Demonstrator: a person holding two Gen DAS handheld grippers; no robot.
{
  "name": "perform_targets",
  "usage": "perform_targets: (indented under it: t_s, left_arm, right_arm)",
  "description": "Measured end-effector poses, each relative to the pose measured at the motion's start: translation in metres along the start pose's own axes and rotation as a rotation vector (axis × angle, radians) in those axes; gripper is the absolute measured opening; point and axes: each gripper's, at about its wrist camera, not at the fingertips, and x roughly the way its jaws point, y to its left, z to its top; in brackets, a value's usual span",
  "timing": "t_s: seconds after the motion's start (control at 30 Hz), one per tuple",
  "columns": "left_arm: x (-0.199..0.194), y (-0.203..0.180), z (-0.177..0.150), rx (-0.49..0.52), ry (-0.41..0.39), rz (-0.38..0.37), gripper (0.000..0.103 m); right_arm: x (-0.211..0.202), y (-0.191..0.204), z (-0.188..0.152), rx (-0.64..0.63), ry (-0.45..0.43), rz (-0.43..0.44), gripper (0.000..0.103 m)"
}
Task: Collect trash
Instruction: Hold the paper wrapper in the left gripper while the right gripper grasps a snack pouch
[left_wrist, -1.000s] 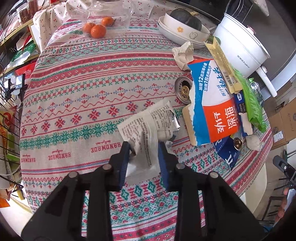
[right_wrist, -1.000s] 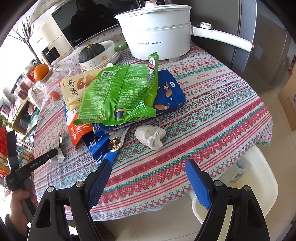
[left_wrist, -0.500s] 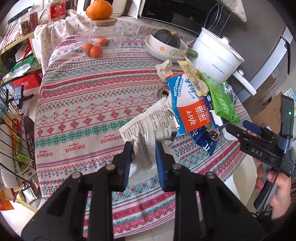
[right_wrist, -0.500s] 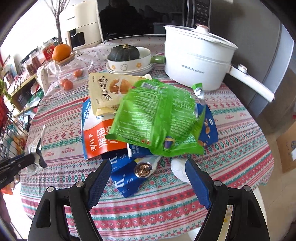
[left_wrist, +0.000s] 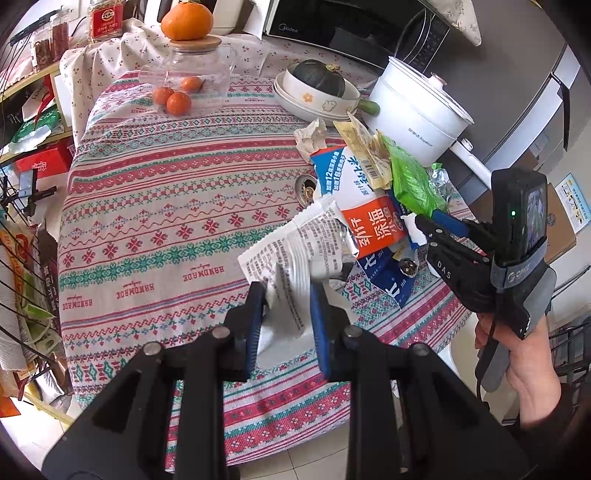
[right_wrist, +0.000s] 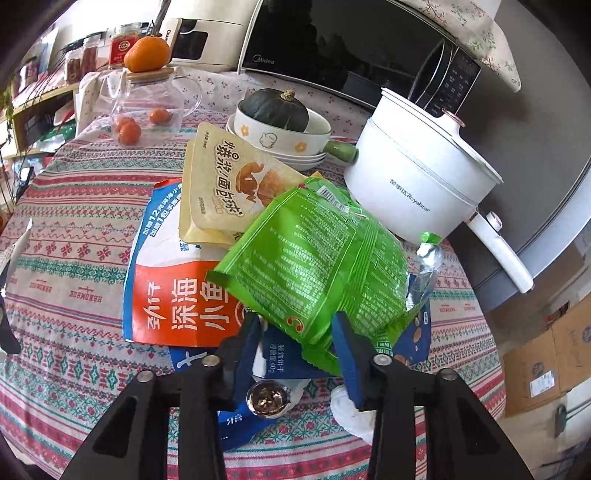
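My left gripper (left_wrist: 288, 295) is shut on a white printed wrapper (left_wrist: 295, 247), held a little above the patterned tablecloth (left_wrist: 155, 236). A pile of empty packets lies on the right half of the table: a green snack bag (right_wrist: 317, 258) on top, an orange-and-blue bag (right_wrist: 173, 291), a yellow pouch (right_wrist: 221, 184) and a dark blue packet (right_wrist: 280, 358) beneath. My right gripper (right_wrist: 297, 328) is closing its jaws, and the green bag's near corner sits pinched between the pads. Crumpled white tissues lie by the bowls (left_wrist: 312, 136) and under my right fingers (right_wrist: 351, 413).
A white electric pot (right_wrist: 417, 177) with a long handle stands at the back right, beside stacked bowls holding a dark squash (right_wrist: 277, 110). A glass jug with small oranges (left_wrist: 177, 99) sits at the back. A metal cap (right_wrist: 267, 398) lies near the front edge. Cardboard boxes are on the floor.
My right gripper swung in over the pile and its jaws narrowed from wide open onto the green bag's corner. The left gripper rose slightly, still holding the wrapper.
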Motion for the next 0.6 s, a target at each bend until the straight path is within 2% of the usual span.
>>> perform_targets:
  t_s: [0.03,0.13,0.37,0.6]
  left_arm:
    - [0.000,-0.001,0.000,0.001,-0.001,-0.002,0.027]
    - [-0.001,-0.003,-0.001,0.003,-0.004,-0.009,0.027]
    - [-0.005,-0.009,-0.002,-0.003,-0.010,-0.048,0.027]
    - [-0.007,-0.016,-0.002,-0.012,-0.019,-0.073,0.027]
  right_arm:
    - [-0.003,-0.003,0.001,0.008,-0.008,0.006,0.011]
    - [-0.018,-0.014,0.003,0.061,-0.045,0.043,0.005]
    - [-0.059,-0.056,0.001,0.194,-0.104,0.140,0.002]
    - [-0.078,-0.089,-0.015,0.314,-0.087,0.245,0.002]
